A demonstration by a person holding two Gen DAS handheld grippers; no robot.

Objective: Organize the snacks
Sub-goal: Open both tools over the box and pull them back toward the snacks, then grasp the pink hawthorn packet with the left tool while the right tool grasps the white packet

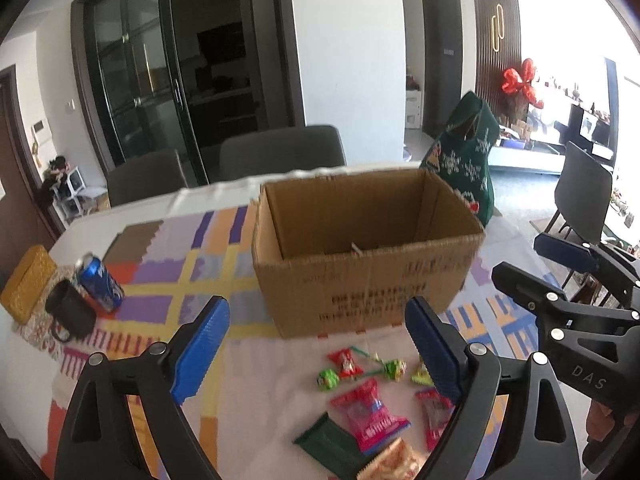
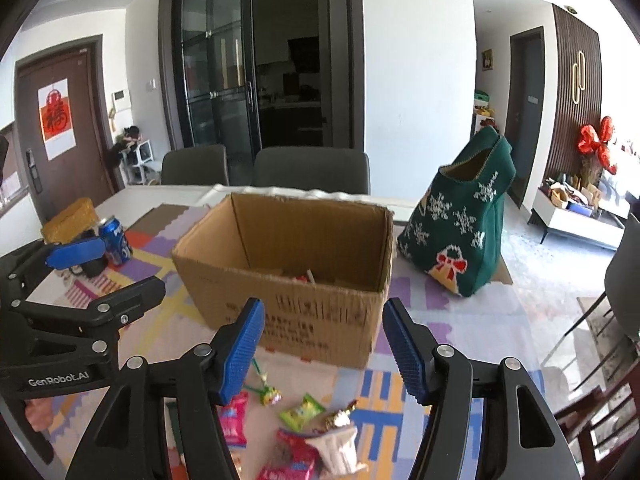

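An open cardboard box stands on the patterned tablecloth, and a few small items lie on its bottom. Loose snacks lie in front of it: a pink packet, green lollipops, a dark green packet, a green candy and a gold-wrapped sweet. My left gripper hovers open above these snacks with nothing between its blue pads. My right gripper is also open and holds nothing, just to the right of the left one.
A green knitted Christmas bag stands right of the box. At the table's left sit a blue can, a black mug and a yellow box. Grey chairs line the far edge.
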